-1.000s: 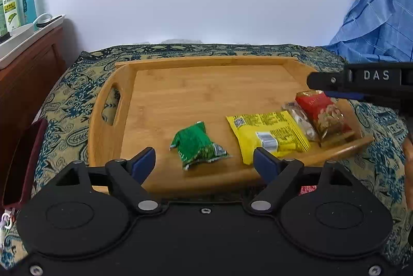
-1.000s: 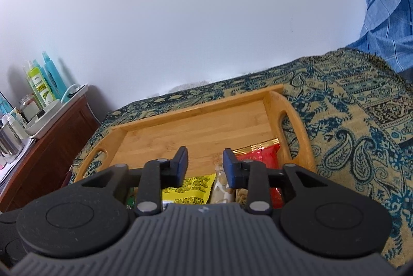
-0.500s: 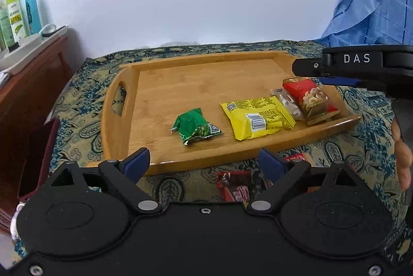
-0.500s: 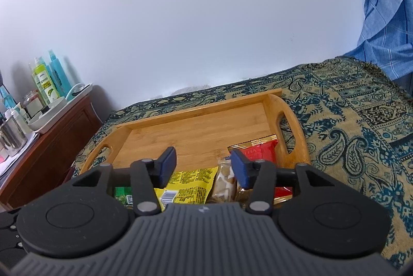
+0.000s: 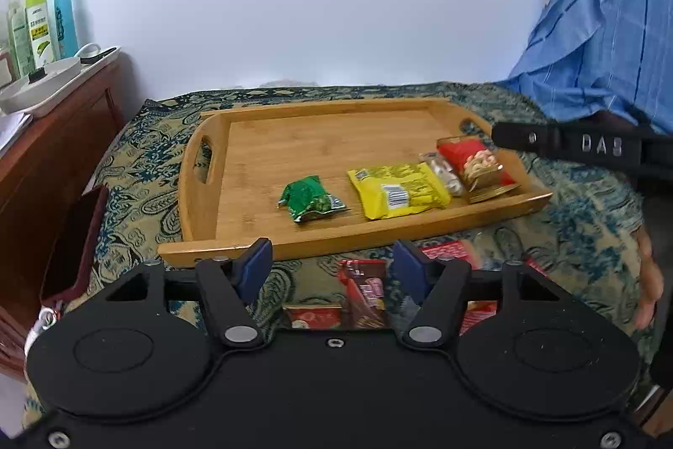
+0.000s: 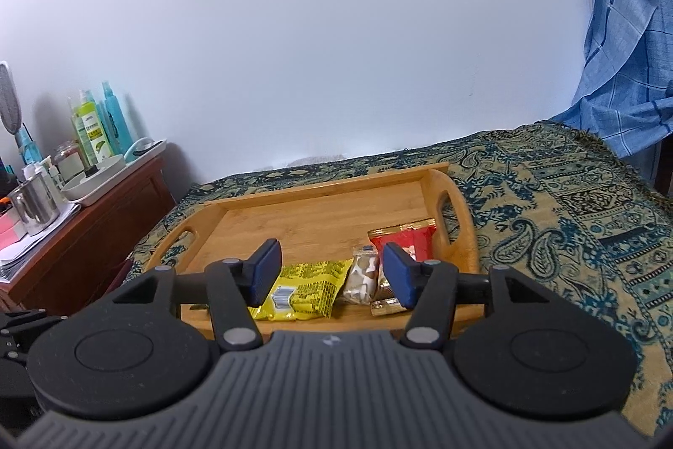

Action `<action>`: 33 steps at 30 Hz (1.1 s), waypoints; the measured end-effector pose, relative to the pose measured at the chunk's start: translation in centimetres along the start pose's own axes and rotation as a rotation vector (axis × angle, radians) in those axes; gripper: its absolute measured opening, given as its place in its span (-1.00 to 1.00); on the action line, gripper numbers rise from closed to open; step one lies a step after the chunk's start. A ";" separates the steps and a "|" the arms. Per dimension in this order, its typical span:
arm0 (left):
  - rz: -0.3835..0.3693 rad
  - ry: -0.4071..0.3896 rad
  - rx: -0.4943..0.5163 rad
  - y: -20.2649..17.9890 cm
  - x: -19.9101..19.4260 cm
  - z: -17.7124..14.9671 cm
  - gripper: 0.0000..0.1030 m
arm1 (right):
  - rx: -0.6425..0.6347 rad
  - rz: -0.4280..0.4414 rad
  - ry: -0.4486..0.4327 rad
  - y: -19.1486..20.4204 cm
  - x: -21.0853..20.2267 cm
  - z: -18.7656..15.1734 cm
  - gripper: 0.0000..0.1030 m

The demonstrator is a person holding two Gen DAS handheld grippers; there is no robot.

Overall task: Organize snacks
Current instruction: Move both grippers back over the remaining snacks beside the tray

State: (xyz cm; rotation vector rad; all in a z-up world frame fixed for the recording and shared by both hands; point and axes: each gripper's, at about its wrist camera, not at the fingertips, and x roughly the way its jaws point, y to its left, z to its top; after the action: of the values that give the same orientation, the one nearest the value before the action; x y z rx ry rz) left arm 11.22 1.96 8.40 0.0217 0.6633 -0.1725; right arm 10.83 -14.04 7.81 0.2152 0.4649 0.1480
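A wooden tray [image 5: 294, 138] [image 6: 319, 209] lies on a paisley cloth. In it lie a green packet [image 5: 311, 199], a yellow packet [image 5: 397, 190] [image 6: 309, 287], a clear packet of pale pieces [image 5: 446, 173] [image 6: 364, 274] and a red packet [image 5: 473, 163] [image 6: 406, 241]. Several red and brown packets [image 5: 364, 291] lie on the cloth in front of the tray, between my left fingers. My left gripper [image 5: 332, 266] is open and empty above them. My right gripper [image 6: 330, 272] is open and empty, above the tray's near right part; its body also shows in the left wrist view [image 5: 580, 146].
A wooden cabinet [image 5: 50, 138] [image 6: 88, 222] stands at the left with a white tray, bottles [image 5: 42, 24] [image 6: 94, 127] and a metal cup [image 6: 35, 203]. A blue striped cloth [image 5: 605, 24] [image 6: 626, 28] hangs at the right. A white wall is behind.
Both grippers have pulled back from the tray. The right jaws have opened wider. The packets on the cloth in front of the tray have come into the left wrist view.
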 end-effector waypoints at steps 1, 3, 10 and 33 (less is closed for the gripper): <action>-0.004 -0.007 -0.004 -0.1 -0.3 -0.1 0.19 | 0.001 0.000 0.001 0.0 -0.3 -0.1 0.35; -0.006 -0.019 -0.011 -0.3 -0.9 -0.3 0.19 | 0.002 0.003 0.000 -0.1 -1.1 -0.4 0.35; 0.011 -0.077 0.031 -2.3 -4.1 -2.2 0.19 | -0.010 -0.027 -0.010 -1.2 -3.2 -1.7 0.35; 0.044 -0.039 -0.056 -1.8 -5.8 -7.6 0.06 | 0.024 0.012 0.086 -2.7 -8.7 -11.5 0.42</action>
State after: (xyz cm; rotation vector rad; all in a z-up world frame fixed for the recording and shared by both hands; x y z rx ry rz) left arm 1.76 1.64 6.08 -0.0204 0.6280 -0.1113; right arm -1.90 -16.35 0.89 0.2354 0.5516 0.1644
